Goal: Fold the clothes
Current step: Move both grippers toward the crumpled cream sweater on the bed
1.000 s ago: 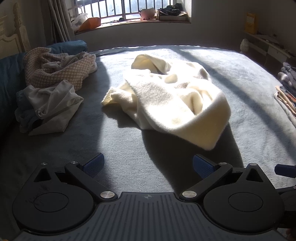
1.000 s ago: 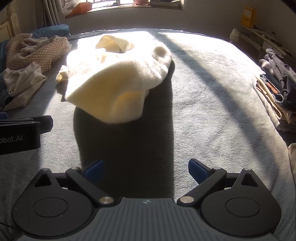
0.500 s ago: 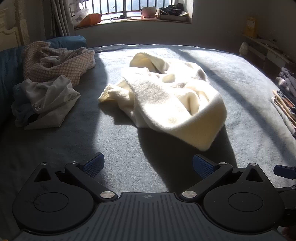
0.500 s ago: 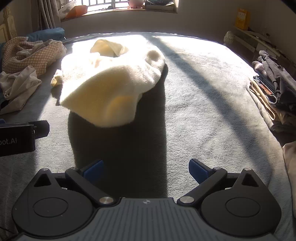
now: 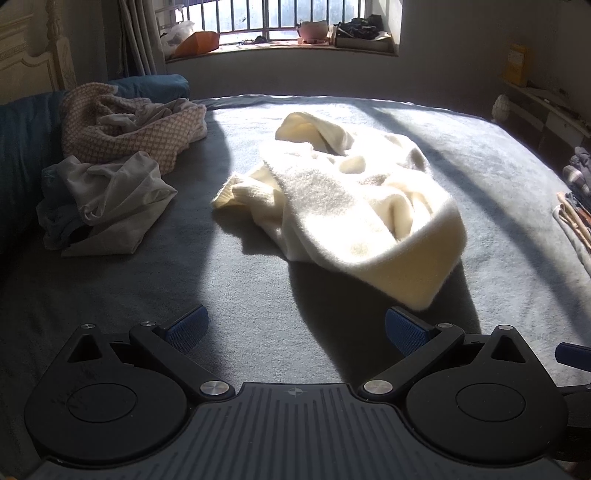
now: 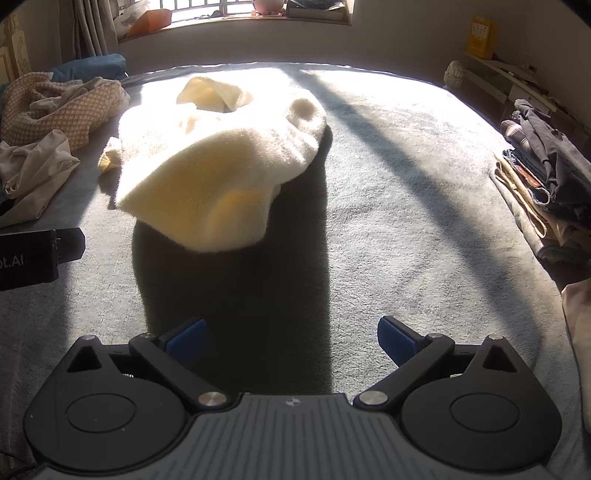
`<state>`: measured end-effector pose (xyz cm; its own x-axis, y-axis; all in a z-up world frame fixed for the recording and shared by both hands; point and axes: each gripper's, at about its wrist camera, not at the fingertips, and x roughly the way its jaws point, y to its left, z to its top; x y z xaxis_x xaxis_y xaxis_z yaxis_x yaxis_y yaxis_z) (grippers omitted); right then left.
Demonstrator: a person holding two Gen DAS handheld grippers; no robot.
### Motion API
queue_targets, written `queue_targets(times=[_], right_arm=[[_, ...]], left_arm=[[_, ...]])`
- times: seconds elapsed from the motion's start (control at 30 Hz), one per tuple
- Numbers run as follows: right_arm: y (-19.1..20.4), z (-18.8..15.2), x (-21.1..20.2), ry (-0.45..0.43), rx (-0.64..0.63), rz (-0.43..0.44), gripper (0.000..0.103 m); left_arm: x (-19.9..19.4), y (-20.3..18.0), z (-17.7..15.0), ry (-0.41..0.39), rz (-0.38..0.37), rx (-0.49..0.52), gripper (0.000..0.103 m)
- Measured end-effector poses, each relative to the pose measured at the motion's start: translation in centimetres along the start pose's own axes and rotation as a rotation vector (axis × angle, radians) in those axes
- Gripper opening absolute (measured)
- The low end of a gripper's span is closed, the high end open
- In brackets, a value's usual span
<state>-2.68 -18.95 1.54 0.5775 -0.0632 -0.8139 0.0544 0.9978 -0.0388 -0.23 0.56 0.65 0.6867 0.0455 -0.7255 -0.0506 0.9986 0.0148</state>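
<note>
1. The left tongs (image 5: 294,326) stand wide apart and hold nothing; their blue pads (image 5: 186,328) hang above the grey bed (image 5: 258,332), in the near part of the scene.
2. The right tongs (image 6: 291,336) are likewise spread wide and empty; they sit over a dark shadow cast on the bed (image 6: 406,221).
3. A cream sweater (image 5: 351,206) lies crumpled in the middle of the bed, lit by strong sun; its near edge curls up just beyond the left tongs, slightly to their right; a cuff pokes out to the left.
4. From the right wrist view the cream sweater (image 6: 221,158) lies far and left of the right tongs, well apart from them; one sleeve opening stands up at its far end.
5. At the far left, a pink patterned garment (image 5: 129,129) is heaped beside a blue pillow (image 5: 155,85); a pale beige garment (image 5: 107,199) lies bunched just nearer, touching it.
6. On the right edge of the bed sits a stack of folded clothes (image 6: 543,177), dark items on top.
7. Part of the left tool's black body (image 6: 33,258) shows at the left edge of the right wrist view.
8. A barred window (image 5: 273,22) with a cluttered sill runs along the far wall.
</note>
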Motion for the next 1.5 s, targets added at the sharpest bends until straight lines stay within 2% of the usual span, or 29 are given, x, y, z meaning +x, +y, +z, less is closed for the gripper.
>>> queue_targets(times=[1.5], right_arm=[[0.2, -0.1, 0.4, 0.002, 0.006, -0.005, 0.102]], left_arm=[[0.6, 1.2, -0.4, 0.015, 0.035, 0.01, 0.103]])
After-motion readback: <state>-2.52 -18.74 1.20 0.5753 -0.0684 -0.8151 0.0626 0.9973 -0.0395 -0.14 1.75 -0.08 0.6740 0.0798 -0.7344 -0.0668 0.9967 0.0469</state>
